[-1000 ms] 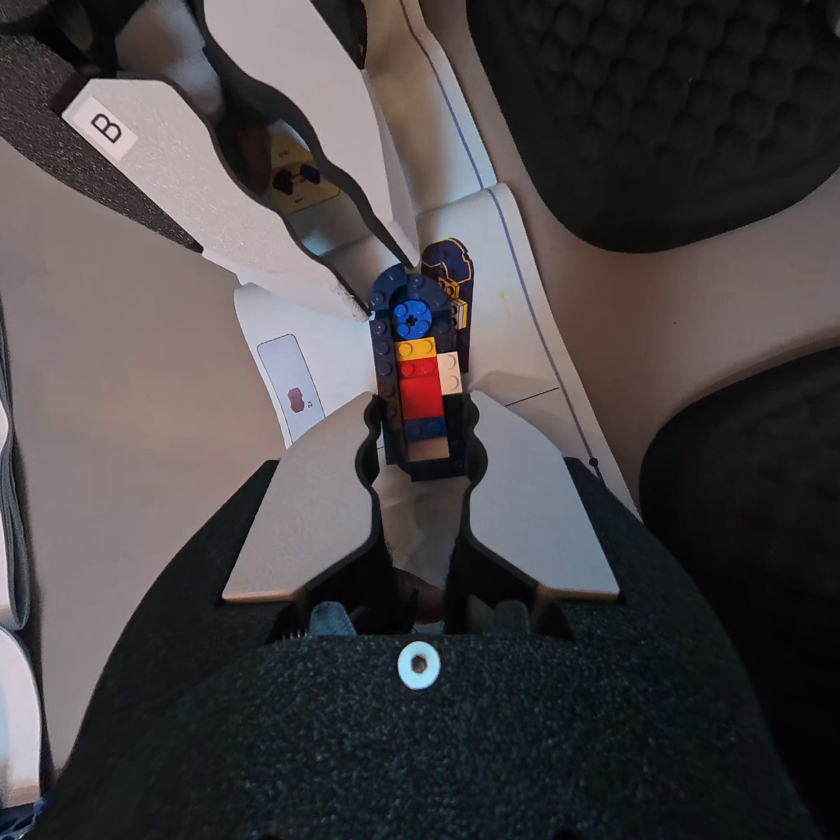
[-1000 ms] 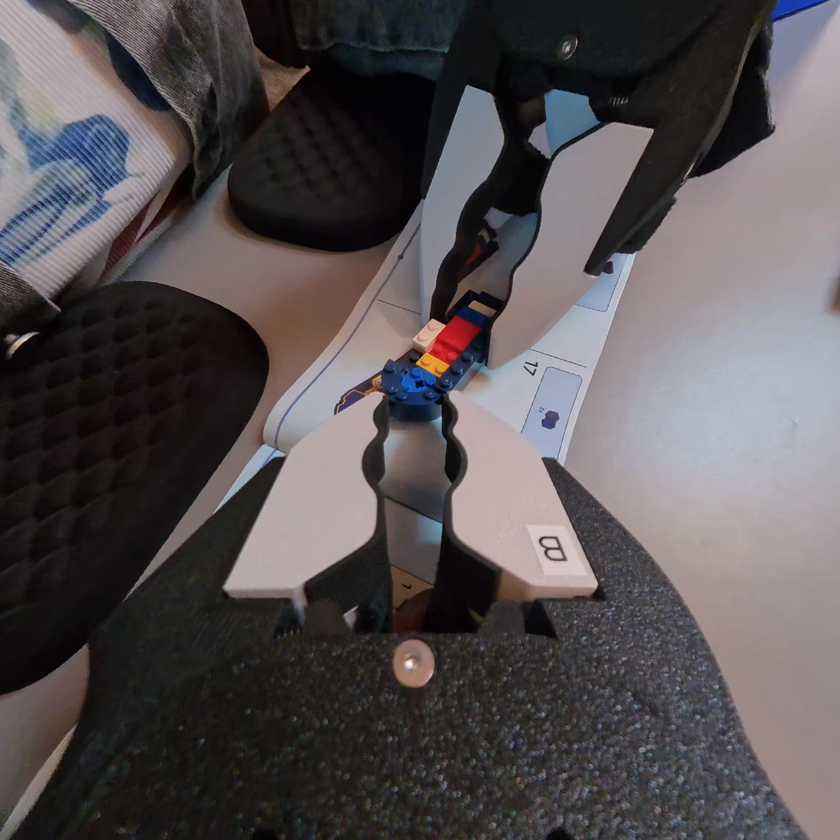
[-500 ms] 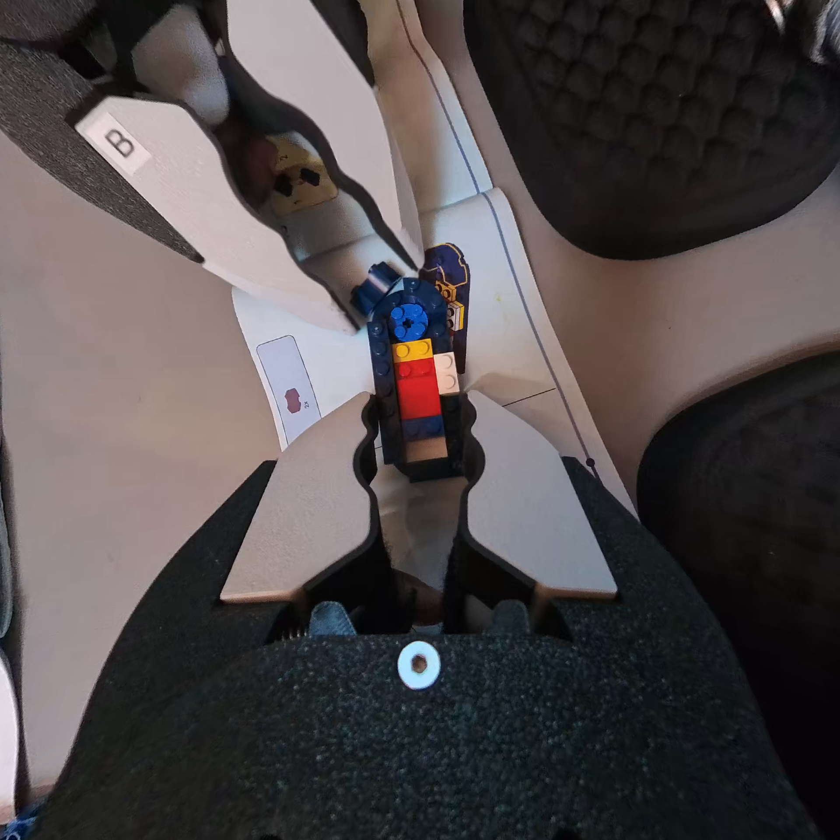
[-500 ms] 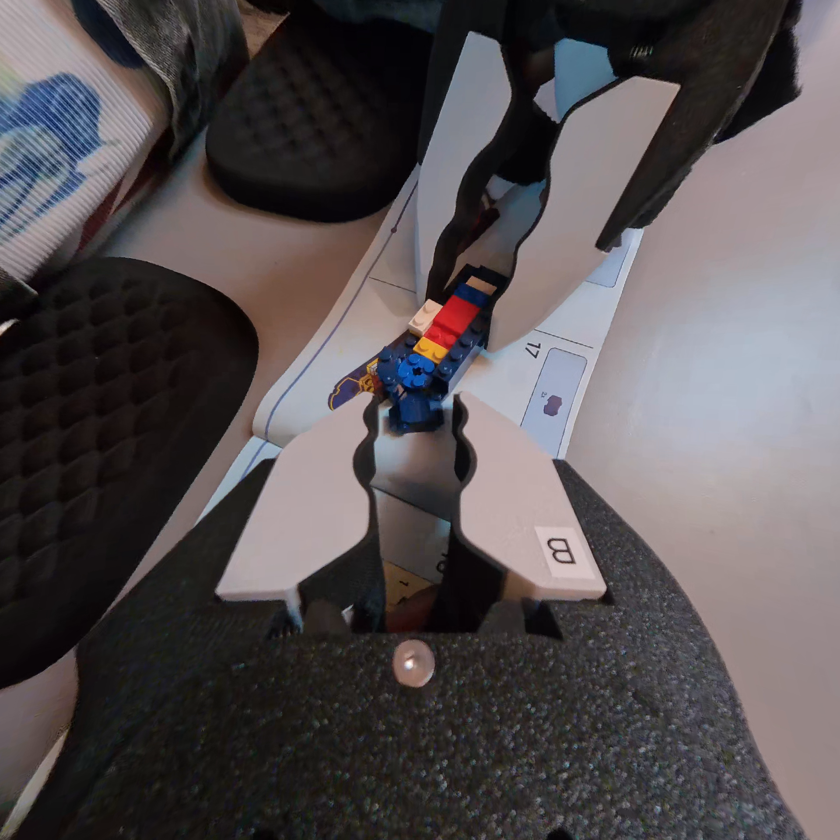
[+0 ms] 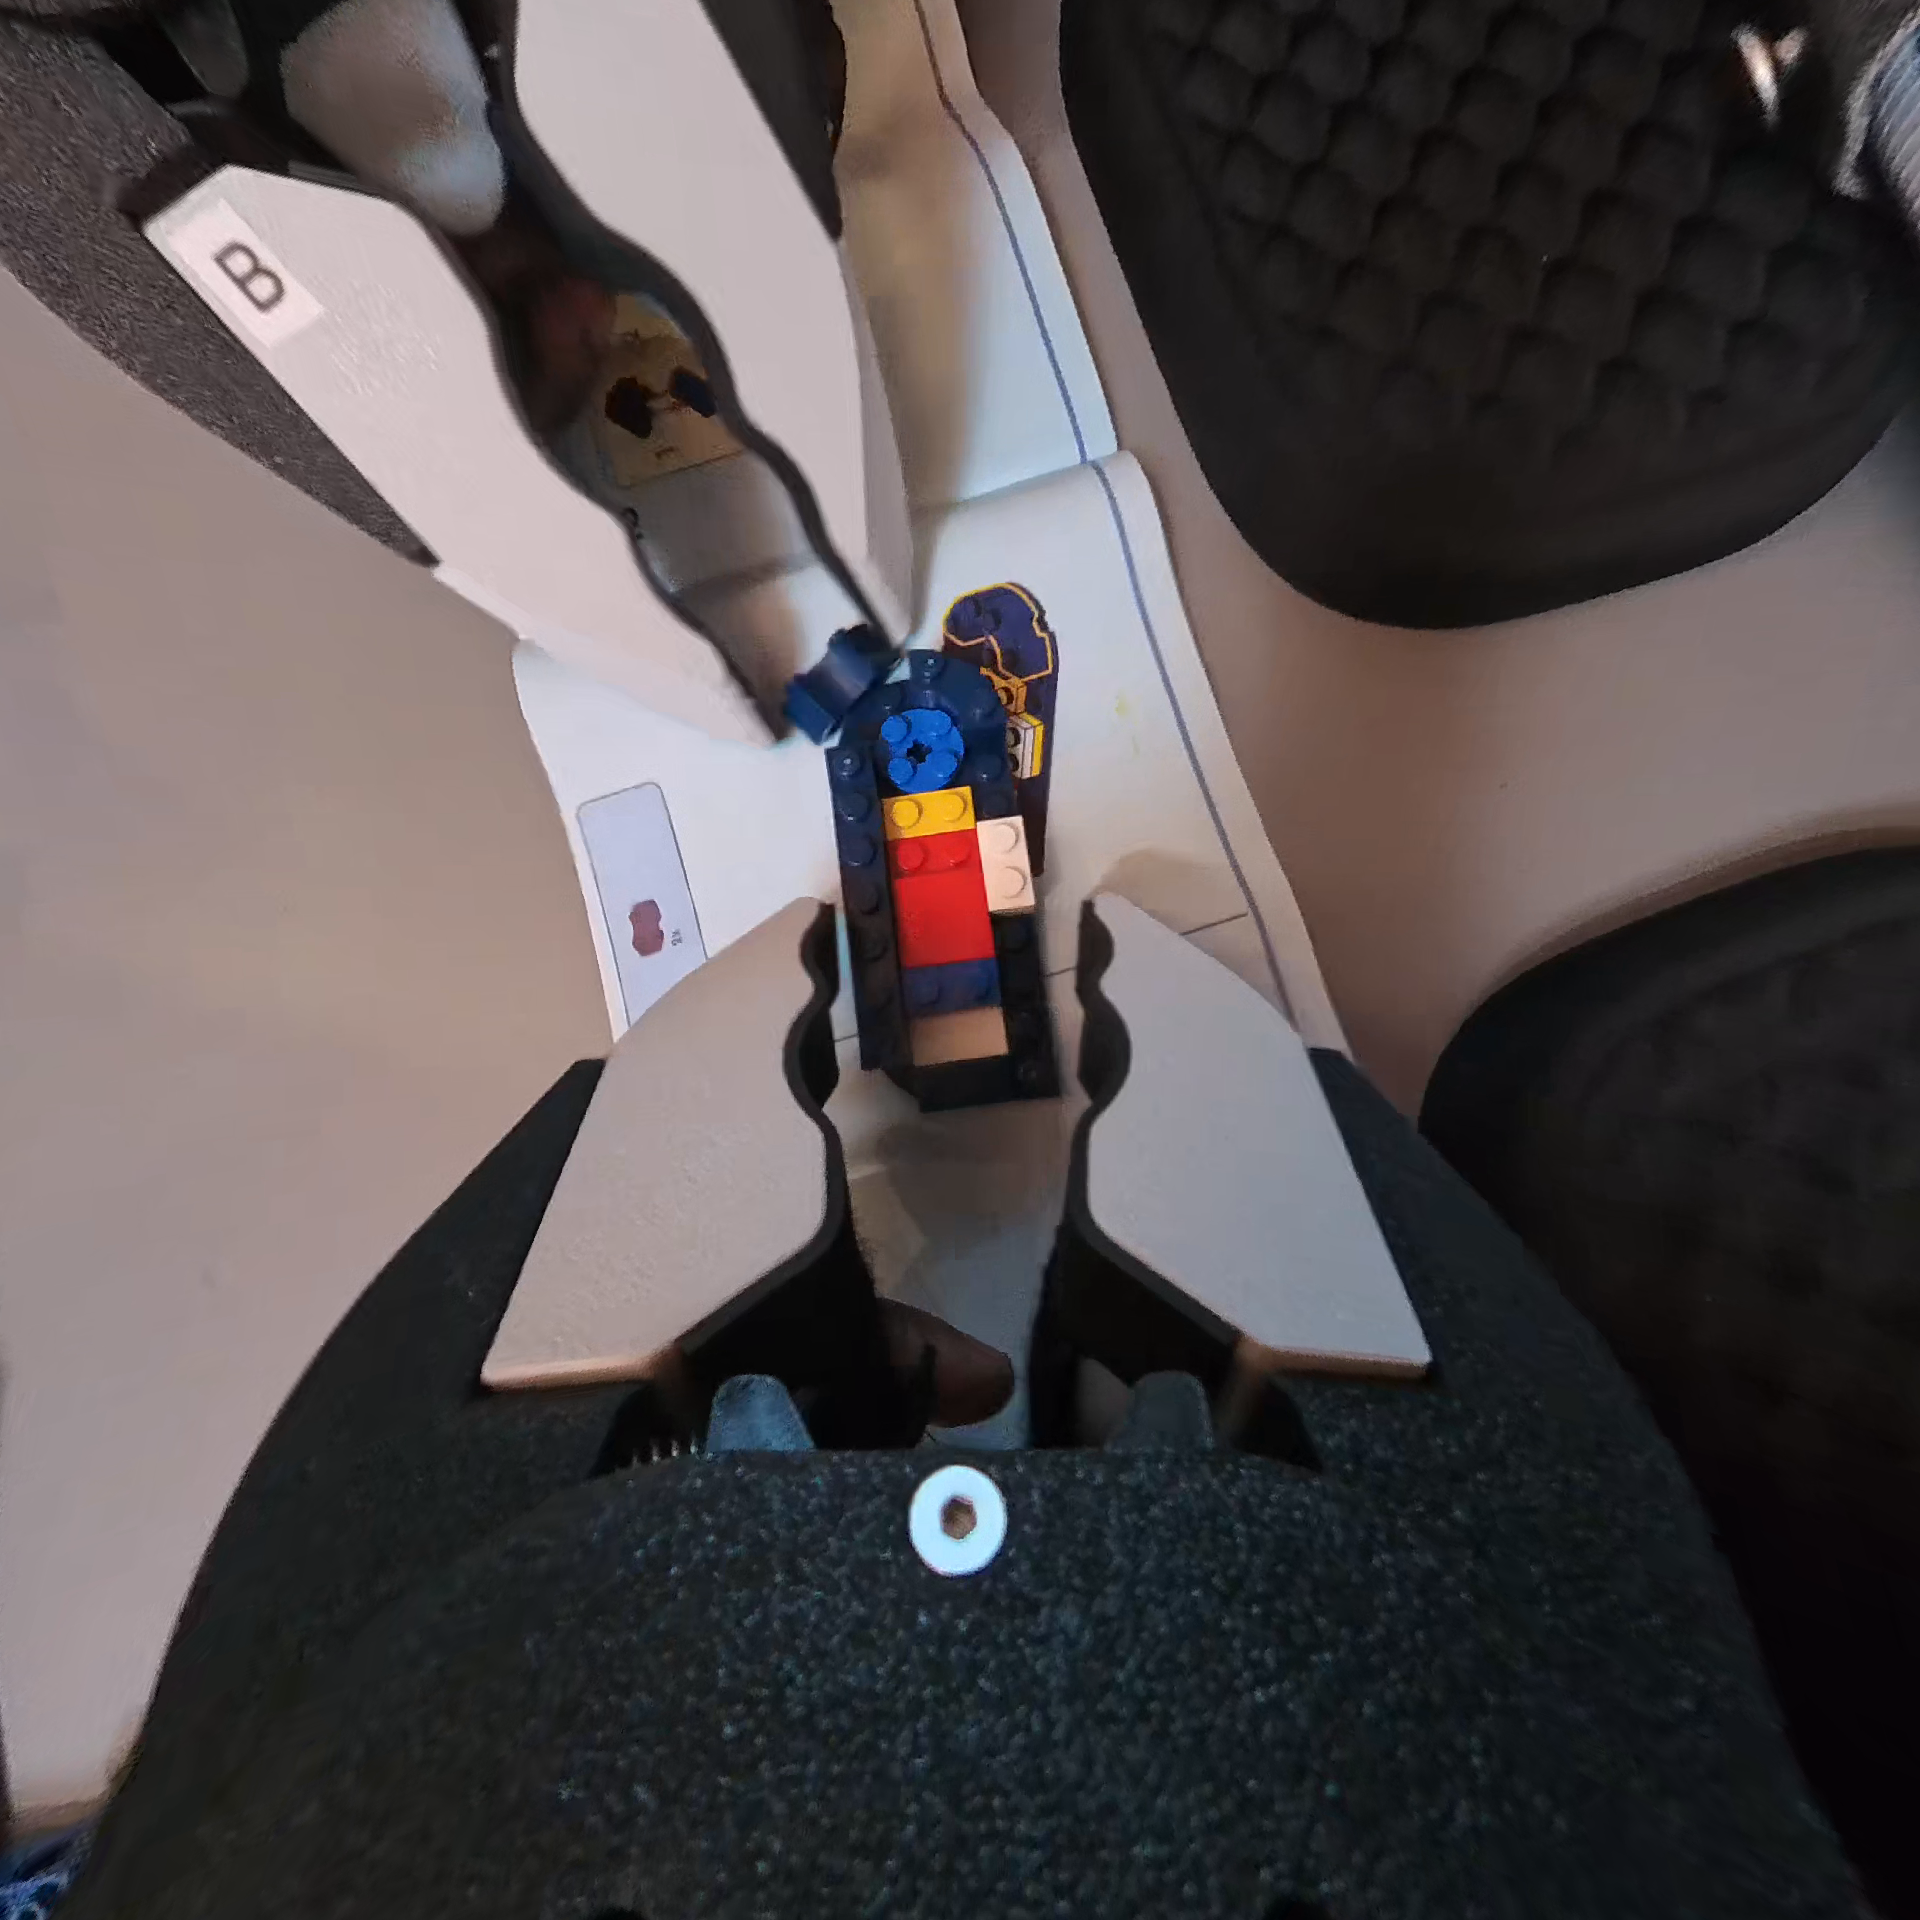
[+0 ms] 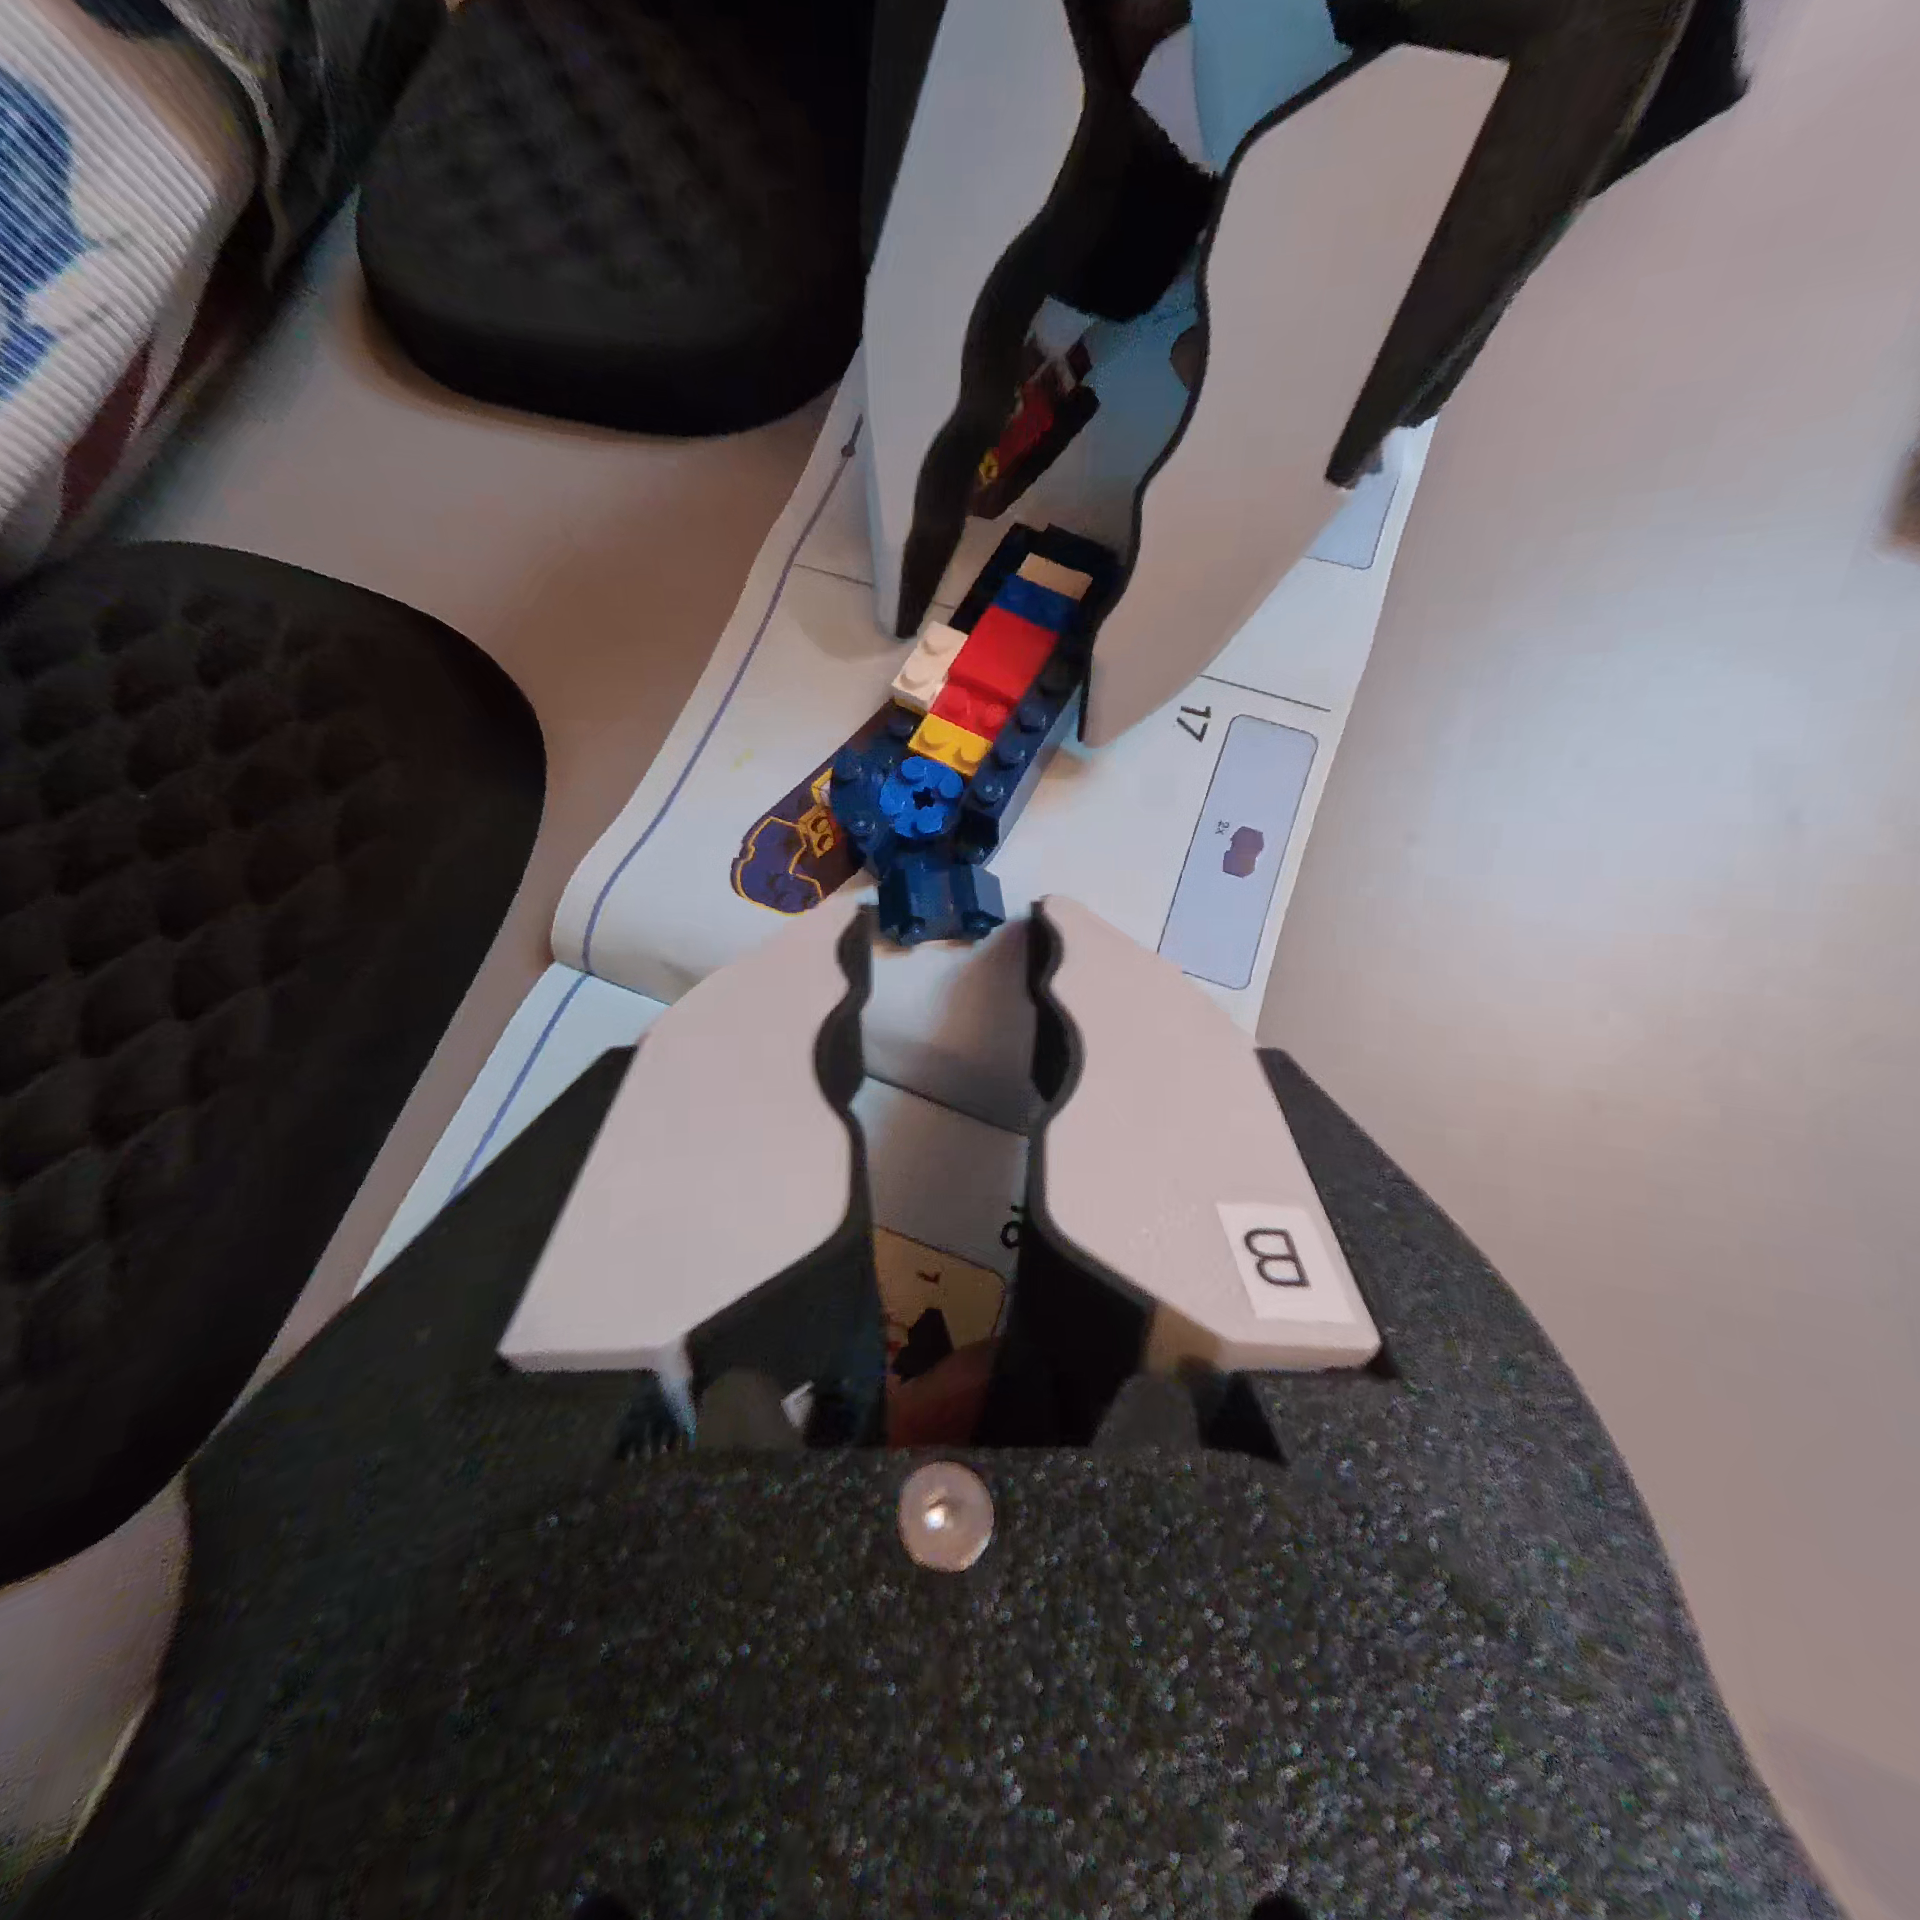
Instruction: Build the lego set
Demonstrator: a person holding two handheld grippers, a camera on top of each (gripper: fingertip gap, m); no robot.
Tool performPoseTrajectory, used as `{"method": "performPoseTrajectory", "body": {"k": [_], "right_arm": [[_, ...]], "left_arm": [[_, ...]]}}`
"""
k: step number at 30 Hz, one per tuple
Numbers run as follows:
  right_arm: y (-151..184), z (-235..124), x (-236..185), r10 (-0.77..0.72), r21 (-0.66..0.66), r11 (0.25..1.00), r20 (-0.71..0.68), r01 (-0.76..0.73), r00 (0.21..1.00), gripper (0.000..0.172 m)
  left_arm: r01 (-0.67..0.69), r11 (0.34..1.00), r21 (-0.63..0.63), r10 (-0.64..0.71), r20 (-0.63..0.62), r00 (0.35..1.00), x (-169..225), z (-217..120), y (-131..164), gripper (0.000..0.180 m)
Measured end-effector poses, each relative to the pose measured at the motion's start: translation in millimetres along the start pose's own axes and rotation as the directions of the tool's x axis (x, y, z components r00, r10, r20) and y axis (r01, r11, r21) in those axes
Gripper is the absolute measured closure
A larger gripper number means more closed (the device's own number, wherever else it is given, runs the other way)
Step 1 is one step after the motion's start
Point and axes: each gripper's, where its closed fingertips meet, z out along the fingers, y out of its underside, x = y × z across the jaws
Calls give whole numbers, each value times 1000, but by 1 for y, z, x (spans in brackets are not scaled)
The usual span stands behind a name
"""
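Two grippers meet over one brick model on an open booklet.

- Left gripper [image 5: 951, 914]: fingers released and spread. The model [image 5: 940, 914] stands between them, with a clear gap on the 3 o'clock side. On the 9 o'clock side the pad is just beside the model; contact cannot be told.
- Model: a long dark-blue base that lies flat on the booklet [image 5: 1132, 727]. In the left view it runs from 6 to 12 o'clock. Stacked along it, from the near end, are tan, blue, red and yellow bricks, then a round blue stud plate at the rounded 12 o'clock end. A white brick sits on its 3 o'clock edge.
- Right gripper [image 6: 951, 914]: it comes in from the model's 12 o'clock end, facing the left gripper. The very tips of its fingers pinch a small dark-blue piece [image 6: 935, 899], which is tilted.
- In the left view, this piece [image 5: 836, 691] touches the model's rounded end at about 11 o'clock.
- Booklet: it lies on a pale table [image 5: 260, 831], with a printed picture of the model just beside the real one, at 1 o'clock.
- Two black quilted pads [image 5: 1455, 260] lie at 1 and 4 o'clock of the left view, well apart from the model.
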Motion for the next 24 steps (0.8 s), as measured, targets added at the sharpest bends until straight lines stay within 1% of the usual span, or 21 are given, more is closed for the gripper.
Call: {"method": "performPoseTrajectory", "body": {"k": [1,3,4,5,6,7,8,9,10,11,12,13,14,15,16,19,22,23,24], "right_arm": [[0,1,0,-12,-4,1000,-4,12,1000,149],[-2,-2,3,-27,-11,1000,-28,26,999,149],[-3,-5,4,-32,-13,999,-44,31,999,149],[-6,-9,6,-39,-14,999,-66,38,997,149],[-9,-14,9,-51,-17,999,-98,50,994,149],[-15,-20,12,-70,-21,997,-141,68,988,149],[-23,-28,15,-98,-24,995,-193,95,976,149],[-32,-35,19,-131,-28,991,-252,128,959,149],[-42,-43,21,-163,-36,986,-311,160,936,149],[-52,-50,23,-194,-54,981,-363,187,911,149],[-59,-56,24,-224,-83,974,-406,208,886,149],[-66,-61,25,-252,-117,968,-438,224,863,149],[-71,-64,24,-274,-147,961,-456,232,846,149],[-74,-65,22,-291,-176,956,-463,235,837,149],[-77,-66,20,-307,-203,950,-466,237,830,149],[-82,-66,17,-363,-271,927,-475,259,801,149],[-86,-63,13,-377,-275,922,-471,273,797,149],[-88,-63,11,-378,-269,922,-473,278,796,149],[-90,-64,10,-374,-259,925,-473,280,798,149]], "left_arm": [[11,1000,-3,-11,6,1000,0,-1,-1,133],[47,999,-4,-47,37,998,-2,-5,-4,123],[81,997,-4,-80,74,994,-5,-8,-5,124],[126,992,3,-125,147,981,-14,-12,-7,128],[184,982,41,-188,225,956,-23,-17,-10,129],[258,958,125,-283,265,922,-29,-23,-19,135],[347,903,253,-410,265,872,-35,-30,-32,138],[435,813,387,-539,217,814,-39,-38,-45,142],[502,705,501,-636,134,760,-41,-46,-56,147],[553,588,591,-702,33,711,-42,-54,-67,152],[597,487,637,-743,-58,667,-42,-58,-73,154],[633,420,650,-768,-117,630,-42,-59,-74,155],[651,376,659,-787,-144,600,-44,-58,-74,155],[655,343,674,-796,-162,583,-45,-58,-74,155],[657,310,687,-797,-190,573,-46,-59,-75,156],[701,211,681,-747,-350,565,-39,-64,-89,161],[727,157,669,-702,-442,559,-35,-67,-95,167],[727,152,670,-695,-450,561,-35,-67,-95,171],[728,151,669,-679,-465,568,-33,-68,-96,171]]}}
